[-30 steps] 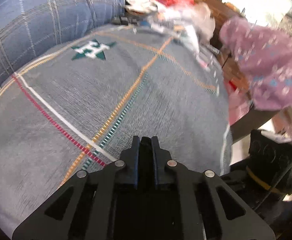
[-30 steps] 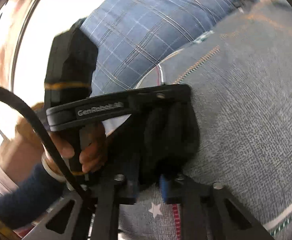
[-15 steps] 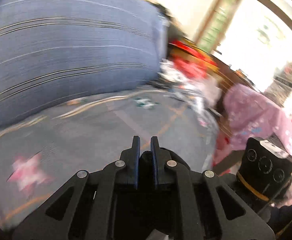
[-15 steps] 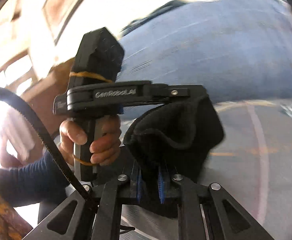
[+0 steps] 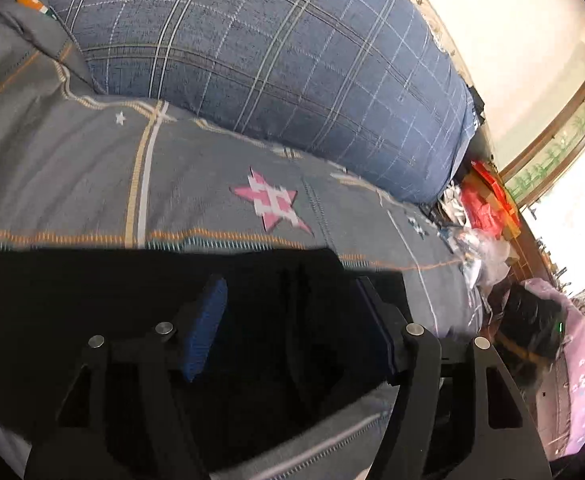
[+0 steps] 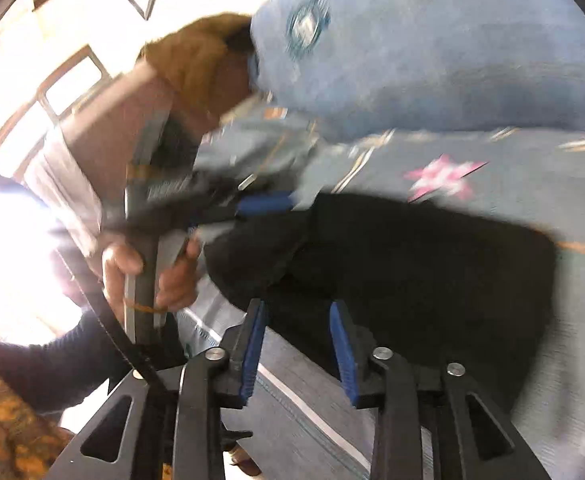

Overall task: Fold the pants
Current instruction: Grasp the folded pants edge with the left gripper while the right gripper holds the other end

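Lying on the bedspread (image 5: pixel 72 168), apparently flat, black pants (image 6: pixel 432 264); both grippers' jaws gape, empty.

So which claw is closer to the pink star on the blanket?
Left, I think. The left claw sits open over the black pants, just below the pink star. The right claw is open at the pants' near edge, farther from the star.
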Tool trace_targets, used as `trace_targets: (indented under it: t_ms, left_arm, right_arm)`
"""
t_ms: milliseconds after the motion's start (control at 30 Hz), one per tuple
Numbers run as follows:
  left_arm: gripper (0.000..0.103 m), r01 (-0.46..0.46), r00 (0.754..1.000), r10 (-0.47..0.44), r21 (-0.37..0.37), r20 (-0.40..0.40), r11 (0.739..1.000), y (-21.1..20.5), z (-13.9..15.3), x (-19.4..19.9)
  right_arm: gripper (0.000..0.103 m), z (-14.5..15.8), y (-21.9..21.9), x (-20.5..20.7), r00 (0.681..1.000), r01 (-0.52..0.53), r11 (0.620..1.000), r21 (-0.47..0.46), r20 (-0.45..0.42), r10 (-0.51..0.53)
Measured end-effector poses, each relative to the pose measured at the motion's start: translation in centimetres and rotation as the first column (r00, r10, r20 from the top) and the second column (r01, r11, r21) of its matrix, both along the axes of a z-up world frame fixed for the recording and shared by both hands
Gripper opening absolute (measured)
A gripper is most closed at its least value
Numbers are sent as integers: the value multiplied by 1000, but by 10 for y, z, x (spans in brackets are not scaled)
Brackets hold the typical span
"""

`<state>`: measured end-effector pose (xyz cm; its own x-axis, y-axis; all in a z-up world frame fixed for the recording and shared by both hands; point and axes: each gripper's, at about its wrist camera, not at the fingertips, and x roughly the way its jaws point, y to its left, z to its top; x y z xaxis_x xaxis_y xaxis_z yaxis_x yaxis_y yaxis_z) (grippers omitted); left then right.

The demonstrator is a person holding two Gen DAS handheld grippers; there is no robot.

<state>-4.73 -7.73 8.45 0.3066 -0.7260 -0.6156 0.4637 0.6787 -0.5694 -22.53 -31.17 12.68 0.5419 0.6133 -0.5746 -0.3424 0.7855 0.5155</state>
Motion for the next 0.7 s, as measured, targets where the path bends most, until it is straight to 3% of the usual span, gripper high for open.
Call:
trace_targets:
  t_ms: [100, 233, 300, 367, 400, 467, 533, 600, 700]
  left_arm:
    - [64, -15, 1000, 16, 53, -20, 998, -16, -9, -14]
    - [64, -51, 998, 44, 210, 37, 976, -49, -21, -32]
    - [64, -71, 997, 64, 207, 43, 976, -53, -26, -36]
    - [35, -92, 996, 89, 193, 24, 977, -56, -30, -34]
    - [33, -96, 995, 95, 197, 15, 976, -57, -31, -33]
    - [12, -83, 996, 84, 149, -1, 985, -60, -24, -33]
    - [12, -69, 998, 68, 140, 13, 988, -64, -15, -38]
    - [13, -78, 996, 69, 206, 47, 975, -68, -13, -40]
    - [14, -88, 996, 92, 235, -7, 968, -60, -25, -36]
  right_arm:
    - [48, 9, -35, -16, 991, 130, 991, -37, 9, -130]
    - [48, 2, -63, -13, 974, 221, 975, -34, -34, -222]
    - [48, -1, -62, -3, 973, 226, 973, -46, -29, -227]
    - [48, -4, -52, 11, 975, 220, 972, -82, -15, -222]
    - [48, -2, -48, 14, 975, 218, 971, -95, -13, -220]
    - [48, -1, -40, 24, 977, 210, 970, -120, -9, -213]
    - [48, 5, -38, 23, 981, 194, 975, -110, 9, -194]
    - [50, 6, -38, 25, 983, 185, 978, -94, 24, -183]
    - [54, -7, -30, 41, 986, 161, 977, -138, -23, -166]
